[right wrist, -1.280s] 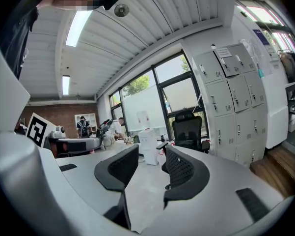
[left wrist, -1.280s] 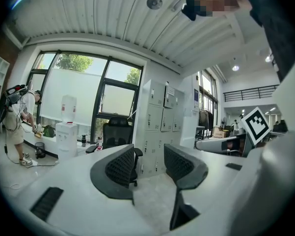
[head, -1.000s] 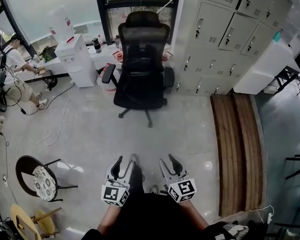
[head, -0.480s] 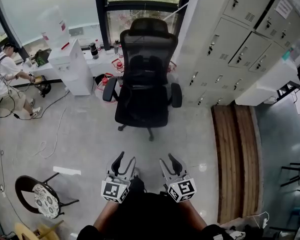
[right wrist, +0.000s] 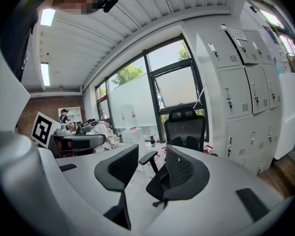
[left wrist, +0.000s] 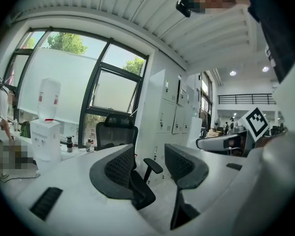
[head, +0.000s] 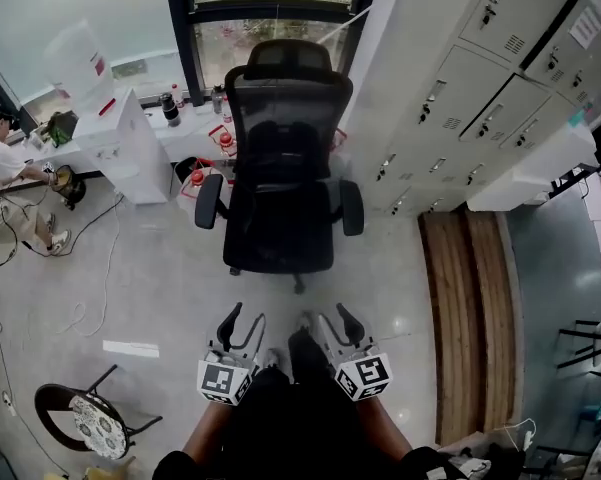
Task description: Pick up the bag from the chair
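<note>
Bag: not clearly made out. A dark lump (head: 283, 136) sits low against the backrest of the black chair (head: 280, 223); it may be the bag, but black on black, cannot tell. The right gripper view shows the same dark shape (right wrist: 186, 142) at the back of the seat.

The chair stands on the floor (head: 160, 268) ahead of the person, facing them, backrest toward the window (head: 270, 38), armrests out to either side. It is well apart from both grippers, with bare floor between.

Left gripper (head: 245, 316): held low in front of the person, pointing at the chair. Its fingers (left wrist: 113, 168) are apart with nothing between them; only the far chair shows through the gap.

Right gripper (head: 330, 316): just beside the left, level with it and aimed the same way. Its fingers (right wrist: 186, 173) are spread and empty, touching nothing. The person's foot (head: 302, 326) is between the two grippers.

Around: grey lockers (head: 480, 98) right of the chair, wooden slats (head: 470, 318) on the floor below them. A white water dispenser (head: 120, 138) stands left of the chair, with bottles (head: 195, 178) on the floor between them. Another person (head: 0, 163) sits at the far left. A small round stool (head: 95, 423) is near the lower left.
</note>
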A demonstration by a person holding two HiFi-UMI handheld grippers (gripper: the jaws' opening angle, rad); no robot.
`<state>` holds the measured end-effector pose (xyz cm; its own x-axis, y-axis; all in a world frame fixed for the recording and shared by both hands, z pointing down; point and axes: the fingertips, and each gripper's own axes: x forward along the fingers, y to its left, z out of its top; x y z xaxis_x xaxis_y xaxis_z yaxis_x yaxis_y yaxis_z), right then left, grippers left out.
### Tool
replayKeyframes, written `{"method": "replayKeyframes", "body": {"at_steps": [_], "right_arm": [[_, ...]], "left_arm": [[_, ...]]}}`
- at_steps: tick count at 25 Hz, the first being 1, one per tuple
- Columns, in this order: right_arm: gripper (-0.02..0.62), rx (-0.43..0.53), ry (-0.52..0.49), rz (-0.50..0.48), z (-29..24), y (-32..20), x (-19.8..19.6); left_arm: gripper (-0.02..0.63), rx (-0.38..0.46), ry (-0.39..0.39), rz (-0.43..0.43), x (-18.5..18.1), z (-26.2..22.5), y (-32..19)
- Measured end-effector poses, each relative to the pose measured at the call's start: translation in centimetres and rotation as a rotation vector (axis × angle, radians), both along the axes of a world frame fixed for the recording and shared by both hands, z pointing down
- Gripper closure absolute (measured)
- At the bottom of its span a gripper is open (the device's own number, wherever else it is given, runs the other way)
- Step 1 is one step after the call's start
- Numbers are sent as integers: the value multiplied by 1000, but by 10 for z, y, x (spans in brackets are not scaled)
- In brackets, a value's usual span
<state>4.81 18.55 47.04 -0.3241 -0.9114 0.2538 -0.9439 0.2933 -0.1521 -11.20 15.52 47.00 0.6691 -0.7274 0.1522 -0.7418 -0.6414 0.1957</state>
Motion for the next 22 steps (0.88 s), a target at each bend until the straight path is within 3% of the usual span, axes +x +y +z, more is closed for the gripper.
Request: {"method": "replayKeyframes", "body": {"at_steps": [6, 15, 22], "right_arm": [[445, 10, -19, -38, 6, -81, 17], [445, 34, -18, -175, -6, -206, 50], [445, 8, -18, -185, 1, -271, 62]], "left_arm": [[416, -17, -38, -6, 22, 9, -66], [408, -7, -71, -54, 73, -5, -177], [408, -45, -141, -26, 78, 12, -246]]}}
